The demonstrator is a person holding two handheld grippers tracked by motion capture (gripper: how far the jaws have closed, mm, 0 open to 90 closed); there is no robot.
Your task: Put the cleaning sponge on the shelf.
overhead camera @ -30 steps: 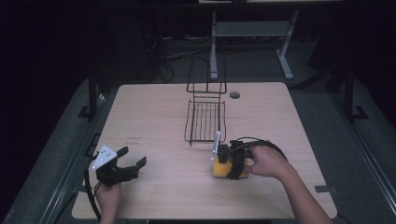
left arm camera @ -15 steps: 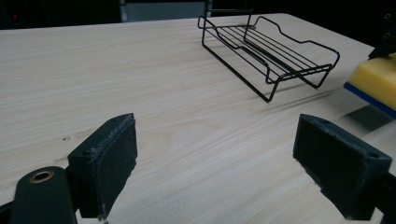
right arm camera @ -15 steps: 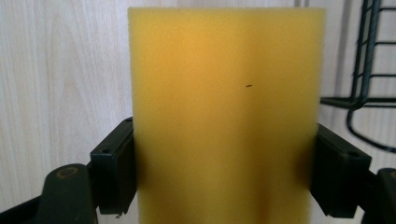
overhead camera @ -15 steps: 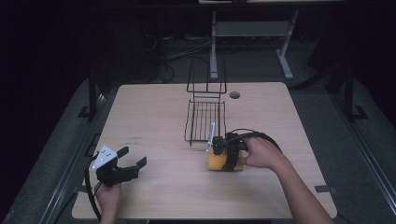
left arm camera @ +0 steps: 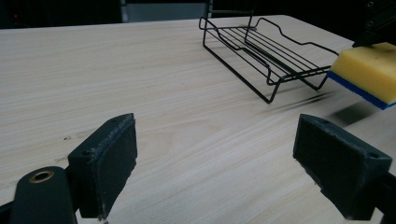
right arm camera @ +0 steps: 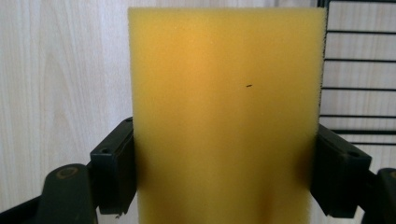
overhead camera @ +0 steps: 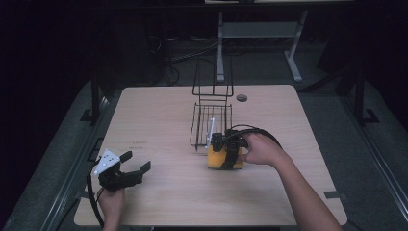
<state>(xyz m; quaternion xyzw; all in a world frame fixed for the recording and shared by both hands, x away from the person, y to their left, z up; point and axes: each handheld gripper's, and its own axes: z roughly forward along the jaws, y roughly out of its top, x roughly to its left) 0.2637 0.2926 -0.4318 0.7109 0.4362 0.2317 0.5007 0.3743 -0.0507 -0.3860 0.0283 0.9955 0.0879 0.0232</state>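
Dark floor and grey desk legs surrounded a pale wooden table (overhead camera: 159, 115). On its near right part, a yellow sponge (overhead camera: 217, 158) with a blue underside was clamped between the jaws of the right gripper (overhead camera: 225, 153), which pressed in on both of its long sides; the right gripper view showed the yellow face (right arm camera: 224, 116) standing up between the two black pads. From the left gripper view the sponge (left arm camera: 369, 70) hung clear of the wood, tilted, with its shadow on the table below it. Its far end sat just beside the near edge of a black wire rack (overhead camera: 211, 122), whose tall back frame rose toward the far side of the table. A black cable looped from the right gripper over the person's right hand (overhead camera: 262, 149).

Well apart, at the near left corner, the left gripper (overhead camera: 134, 171) rested in the left hand (overhead camera: 111, 199), jaws spread wide with nothing between them, pointed across the table toward the rack (left arm camera: 266, 51).
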